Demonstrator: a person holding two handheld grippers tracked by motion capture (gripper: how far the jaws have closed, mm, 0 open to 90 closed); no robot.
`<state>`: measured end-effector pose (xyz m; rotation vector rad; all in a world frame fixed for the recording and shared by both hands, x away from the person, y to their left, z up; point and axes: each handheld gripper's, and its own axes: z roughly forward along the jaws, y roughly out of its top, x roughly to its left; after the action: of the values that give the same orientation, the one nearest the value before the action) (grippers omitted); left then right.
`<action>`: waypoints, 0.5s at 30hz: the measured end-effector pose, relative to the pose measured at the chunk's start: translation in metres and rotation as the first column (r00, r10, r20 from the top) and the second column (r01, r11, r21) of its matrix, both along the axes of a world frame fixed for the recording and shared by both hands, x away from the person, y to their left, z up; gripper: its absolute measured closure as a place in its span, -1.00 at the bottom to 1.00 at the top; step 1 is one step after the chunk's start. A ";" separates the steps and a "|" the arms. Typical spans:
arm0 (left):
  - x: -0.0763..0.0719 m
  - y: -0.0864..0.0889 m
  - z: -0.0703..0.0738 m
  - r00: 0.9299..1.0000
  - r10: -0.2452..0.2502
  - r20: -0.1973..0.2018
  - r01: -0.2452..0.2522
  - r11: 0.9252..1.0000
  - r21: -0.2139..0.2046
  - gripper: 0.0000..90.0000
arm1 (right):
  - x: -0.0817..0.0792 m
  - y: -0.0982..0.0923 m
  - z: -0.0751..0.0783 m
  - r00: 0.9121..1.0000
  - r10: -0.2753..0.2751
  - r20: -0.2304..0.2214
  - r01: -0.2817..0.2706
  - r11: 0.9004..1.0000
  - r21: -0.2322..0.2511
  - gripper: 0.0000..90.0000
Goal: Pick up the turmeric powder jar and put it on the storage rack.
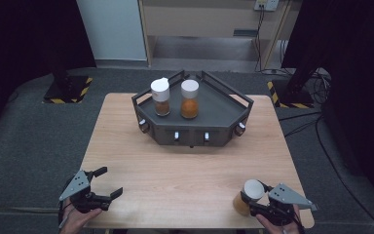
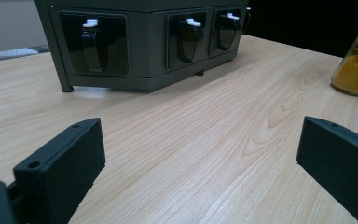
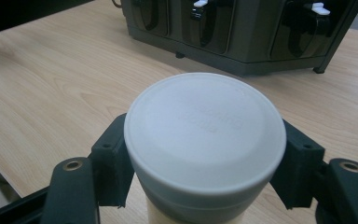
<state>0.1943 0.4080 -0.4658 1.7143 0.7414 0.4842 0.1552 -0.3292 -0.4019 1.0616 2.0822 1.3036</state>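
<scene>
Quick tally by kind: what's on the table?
Clear white-capped spice jars: 3: two on the rack, one in the right claw
Dark grey metal corner rack: 1
Total: 4

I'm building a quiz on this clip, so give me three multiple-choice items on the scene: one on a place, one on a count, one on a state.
1. Where is the rack?
A. far middle of the table
B. near left corner
C. on the floor

2. How many jars stand on the rack?
A. none
B. two
C. four

3. How are the left gripper's jaws?
A. shut on a jar
B. shut on nothing
C. open

Key: 1 A, the high view shows it there. 2 B, the left jar and right jar stand side by side. 3 C, bare table lies between them.
</scene>
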 end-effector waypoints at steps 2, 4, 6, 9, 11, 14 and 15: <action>0.000 0.000 0.000 1.000 0.000 -0.001 0.000 1.000 0.000 -1.00 | 0.000 0.001 0.001 1.000 0.002 -0.001 -0.002 1.000 -0.004 -0.26; 0.000 0.000 0.000 1.000 0.000 0.000 0.000 1.000 0.000 -1.00 | 0.002 0.001 0.003 1.000 0.003 -0.007 -0.003 1.000 -0.010 -0.26; 0.000 0.000 0.000 1.000 0.000 -0.001 0.000 1.000 0.000 -1.00 | 0.004 0.002 0.006 1.000 0.009 -0.013 -0.010 1.000 -0.018 -0.26; 0.000 0.000 0.000 1.000 -0.002 -0.001 0.002 1.000 0.001 -1.00 | 0.008 0.004 0.010 1.000 0.016 -0.014 -0.017 0.999 -0.031 -0.26; 0.000 0.000 0.000 1.000 -0.003 -0.002 0.003 1.000 0.001 -1.00 | 0.011 0.005 0.012 1.000 0.021 -0.017 -0.021 0.999 -0.029 -0.26; 0.000 0.000 0.000 1.000 -0.003 -0.003 0.003 1.000 0.001 -1.00 | 0.016 0.005 0.018 0.999 0.032 -0.016 -0.033 0.999 -0.027 -0.26; 0.000 0.000 0.000 1.000 -0.003 -0.003 0.003 1.000 0.001 -1.00 | 0.018 0.005 0.021 0.999 0.036 -0.017 -0.037 0.999 -0.026 -0.26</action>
<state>0.1947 0.4079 -0.4656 1.7173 0.7412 0.4801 0.1730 -0.3241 -0.3813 1.0309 2.1346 1.2855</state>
